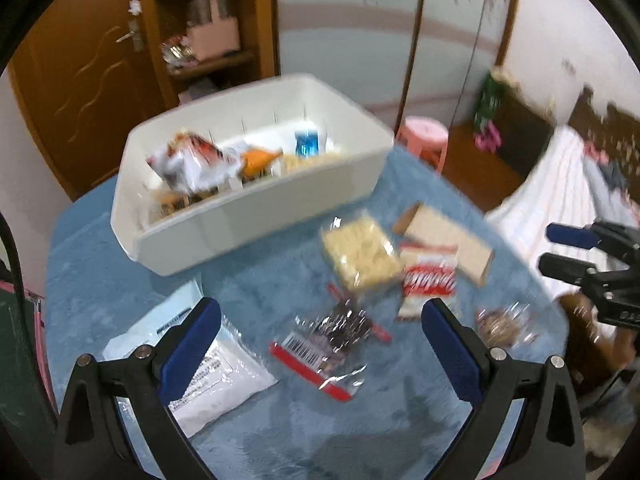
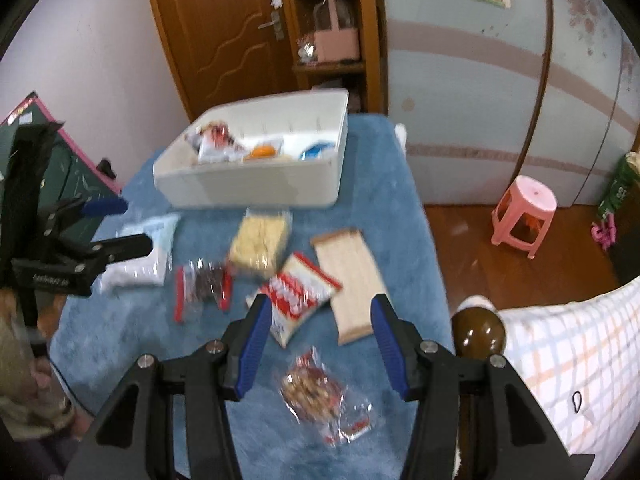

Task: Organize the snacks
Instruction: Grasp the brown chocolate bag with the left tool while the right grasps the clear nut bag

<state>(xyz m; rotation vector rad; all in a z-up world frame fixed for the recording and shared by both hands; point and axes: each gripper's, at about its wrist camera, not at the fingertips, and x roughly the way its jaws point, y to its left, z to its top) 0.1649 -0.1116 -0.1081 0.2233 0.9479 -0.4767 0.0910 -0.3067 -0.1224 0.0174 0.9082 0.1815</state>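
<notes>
A white bin (image 1: pixel 256 216) (image 2: pixel 256 190) with several snacks inside stands at the back of the blue table. Loose on the table lie a clear dark-snack pack with red edges (image 1: pixel 336 340) (image 2: pixel 204 286), a pale cracker pack (image 1: pixel 360 256) (image 2: pixel 260 242), a red-and-white packet (image 1: pixel 430 284) (image 2: pixel 298 294), a tan wafer pack (image 1: pixel 448 242) (image 2: pixel 352 280), a clear nut pack (image 1: pixel 504 324) (image 2: pixel 316 396) and a white pouch (image 1: pixel 216 380) (image 2: pixel 140 264). My left gripper (image 1: pixel 320 320) is open above the dark-snack pack. My right gripper (image 2: pixel 320 316) is open, empty, above the red-and-white packet.
The blue cloth-covered table (image 1: pixel 120 280) (image 2: pixel 120 340) drops off at the right to a wooden floor with a pink stool (image 2: pixel 524 220). A checked bedcover (image 2: pixel 568 360) lies at the right. A wooden door and shelf stand behind.
</notes>
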